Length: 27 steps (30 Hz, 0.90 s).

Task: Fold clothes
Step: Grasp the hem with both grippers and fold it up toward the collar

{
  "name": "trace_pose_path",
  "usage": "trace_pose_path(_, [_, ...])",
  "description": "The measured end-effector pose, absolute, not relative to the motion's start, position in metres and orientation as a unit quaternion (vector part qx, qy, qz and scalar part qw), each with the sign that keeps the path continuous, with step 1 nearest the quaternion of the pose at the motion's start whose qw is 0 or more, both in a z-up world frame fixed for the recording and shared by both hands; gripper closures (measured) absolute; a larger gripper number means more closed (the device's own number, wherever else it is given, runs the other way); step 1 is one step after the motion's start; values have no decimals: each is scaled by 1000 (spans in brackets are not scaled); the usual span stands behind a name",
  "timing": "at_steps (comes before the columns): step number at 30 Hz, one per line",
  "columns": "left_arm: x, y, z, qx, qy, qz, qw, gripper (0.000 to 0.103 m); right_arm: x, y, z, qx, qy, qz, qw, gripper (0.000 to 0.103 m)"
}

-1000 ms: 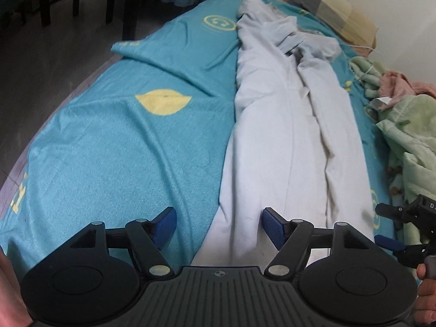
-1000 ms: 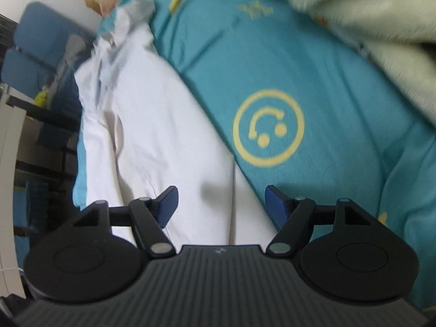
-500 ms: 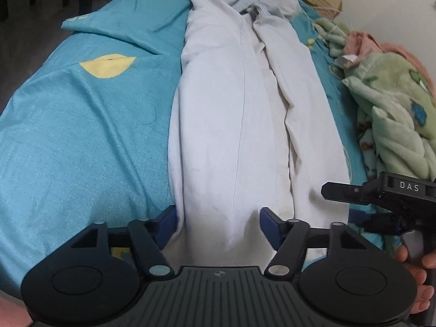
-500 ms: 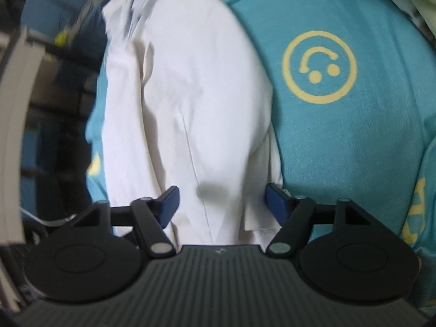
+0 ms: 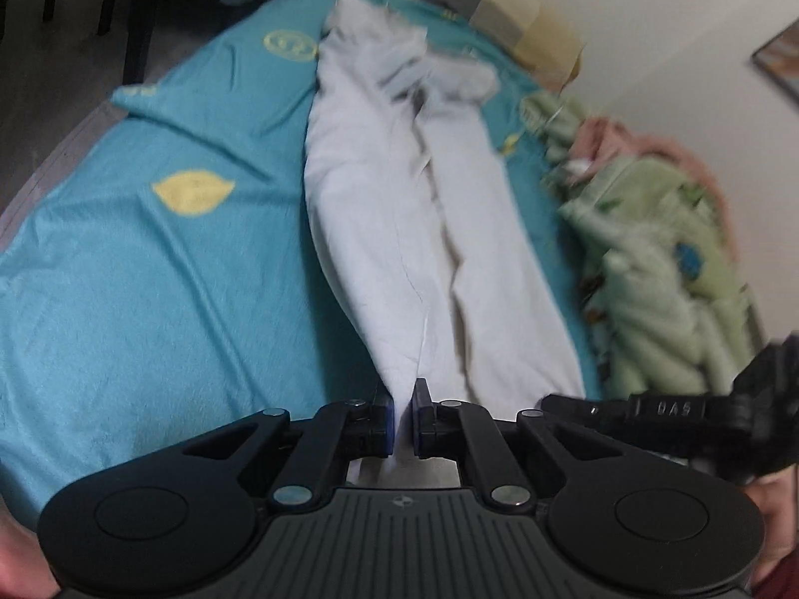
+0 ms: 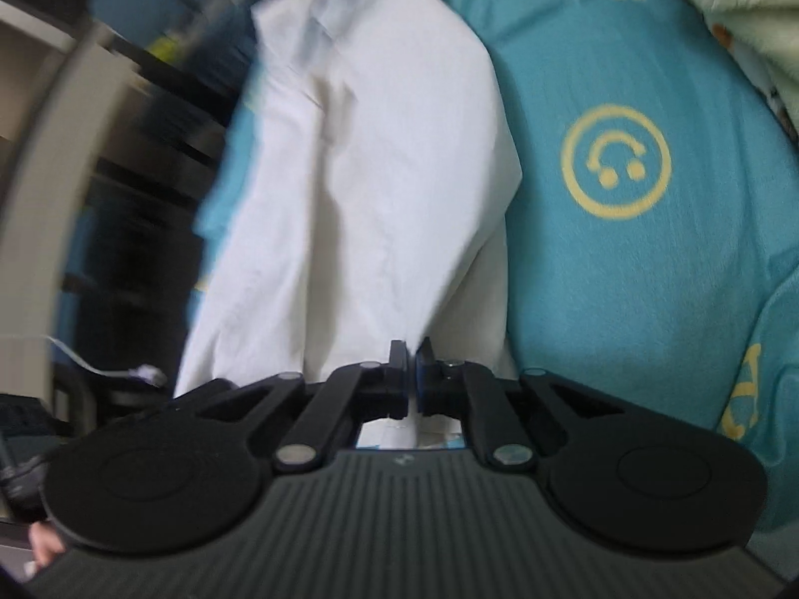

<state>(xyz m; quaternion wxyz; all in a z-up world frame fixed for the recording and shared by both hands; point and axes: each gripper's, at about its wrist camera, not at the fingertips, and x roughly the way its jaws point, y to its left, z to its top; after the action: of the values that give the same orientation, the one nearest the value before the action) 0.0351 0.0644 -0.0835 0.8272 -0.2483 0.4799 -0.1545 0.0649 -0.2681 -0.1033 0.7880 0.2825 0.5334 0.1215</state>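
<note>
A pair of white trousers (image 5: 409, 209) lies lengthwise on a teal bed sheet (image 5: 165, 269), waistband far, legs toward me. My left gripper (image 5: 403, 417) is shut on the near hem of the left leg, pulling the cloth into a taut point. My right gripper (image 6: 411, 379) is shut on the near hem of the other leg of the white trousers (image 6: 369, 159). The right gripper's black body (image 5: 664, 412) shows at the right edge of the left wrist view. Both views are motion-blurred.
A heap of green and pink clothes (image 5: 654, 249) lies right of the trousers. A checked pillow (image 5: 499, 15) sits at the bed's head by the wall. Dark chair legs (image 5: 135, 40) and floor lie left. The sheet has yellow smiley prints (image 6: 616, 162).
Both grippers were open over the trouser hems; both have closed on the hems. The cloth is now drawn up into points at the fingers and the views have shifted.
</note>
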Motion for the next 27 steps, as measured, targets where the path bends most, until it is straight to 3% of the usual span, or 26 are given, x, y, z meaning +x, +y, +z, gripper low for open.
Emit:
trace_pose_path(11, [-14,75,25,-279,414,-193,845,97,13,-285,16,335,401,235,820,98])
trace_pose_path(20, [-105,93,35,-281,424,-203,837,97,-73,-303,19,340,365,255,829,98])
trace_pose_path(27, [-88,93,40,-283,408,-209,842,97,-70,-310,15,357,361,249,825,98])
